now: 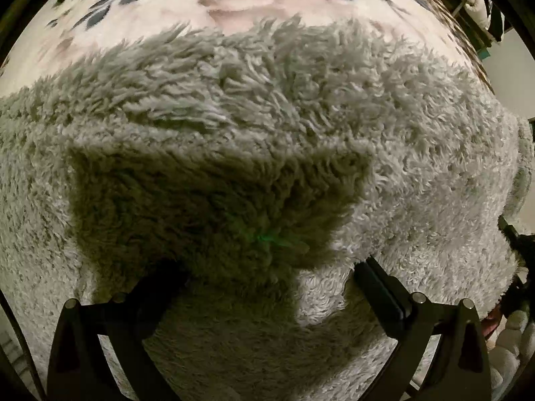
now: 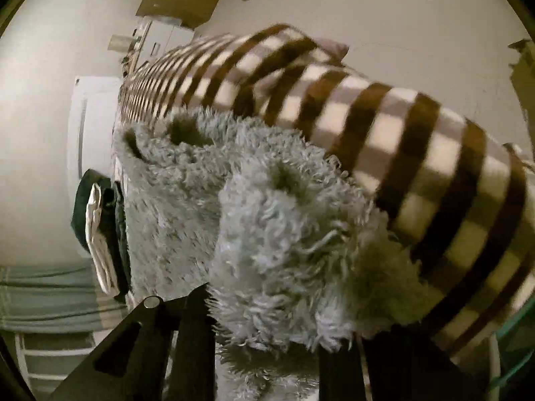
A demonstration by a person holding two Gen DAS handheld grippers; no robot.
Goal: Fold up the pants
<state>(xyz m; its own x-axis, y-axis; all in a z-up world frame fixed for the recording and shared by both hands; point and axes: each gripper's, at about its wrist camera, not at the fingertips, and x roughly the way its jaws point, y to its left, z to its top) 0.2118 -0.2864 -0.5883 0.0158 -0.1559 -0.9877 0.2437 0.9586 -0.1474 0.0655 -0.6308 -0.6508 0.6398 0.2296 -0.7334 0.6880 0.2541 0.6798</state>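
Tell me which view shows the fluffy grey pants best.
The left wrist view: the fluffy grey pants spread broadly across it, above the open left gripper. The right wrist view shows only a bunched end clamped in the right gripper.

bed covered by a floral blanket (image 1: 140, 16) and a brown-and-cream checked blanket (image 2: 418, 153), fluffy grey pants (image 1: 267, 117) spread directly on top

Fluffy pants (image 2: 287, 234) hide right hand-held gripper (image 2: 267, 310) fingertips.
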